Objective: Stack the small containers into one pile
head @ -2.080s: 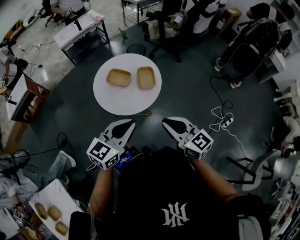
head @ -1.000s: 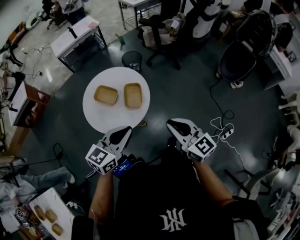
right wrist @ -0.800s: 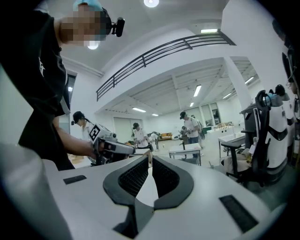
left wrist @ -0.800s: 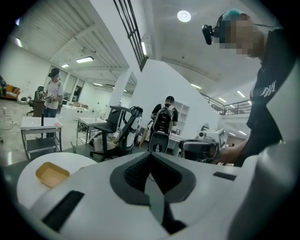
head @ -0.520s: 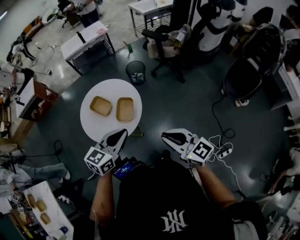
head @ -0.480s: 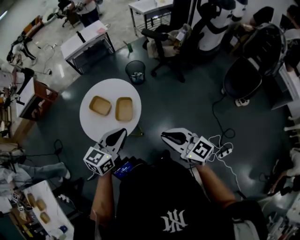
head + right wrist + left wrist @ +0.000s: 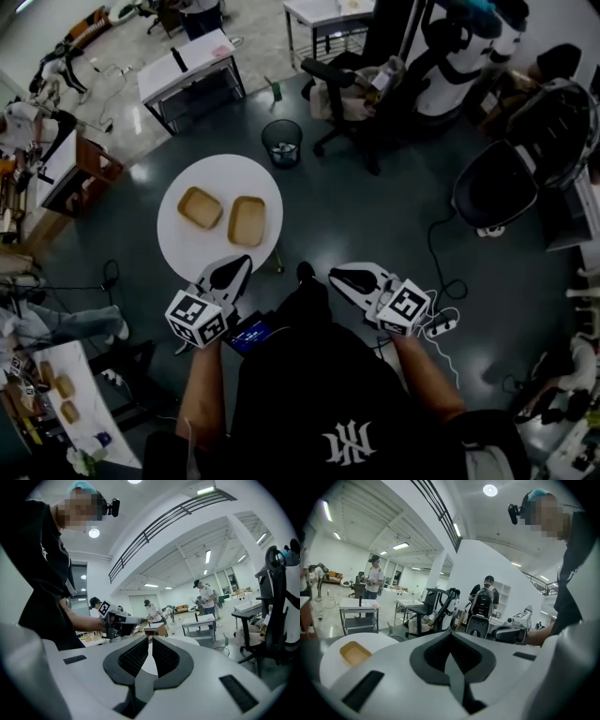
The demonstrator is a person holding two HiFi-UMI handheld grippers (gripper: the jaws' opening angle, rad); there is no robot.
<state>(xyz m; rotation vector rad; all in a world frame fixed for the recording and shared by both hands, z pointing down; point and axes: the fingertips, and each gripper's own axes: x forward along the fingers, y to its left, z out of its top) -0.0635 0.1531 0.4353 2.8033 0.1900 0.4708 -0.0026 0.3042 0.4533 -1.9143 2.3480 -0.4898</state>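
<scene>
Two tan small containers, the left one [image 7: 200,207] and the right one [image 7: 247,220], lie side by side and apart on a round white table [image 7: 183,248]. My left gripper [image 7: 246,260] is shut and empty, with its tip over the table's near edge, short of the containers. My right gripper [image 7: 334,274] is shut and empty, held over the dark floor to the right of the table. In the left gripper view the shut left gripper [image 7: 451,633] points past one container [image 7: 355,653]. In the right gripper view the shut right gripper [image 7: 151,638] faces the left gripper [image 7: 117,619].
A black bin [image 7: 282,142] stands just beyond the table. Office chairs [image 7: 352,89] and a grey desk [image 7: 192,75] lie further back. A power strip [image 7: 441,323] with cable is on the floor at right. Another table [image 7: 52,389] at lower left holds more containers.
In the head view the round table has come closer to my left gripper, whose tip now reaches its near edge. Both grippers have shifted sideways and stay shut and empty.
</scene>
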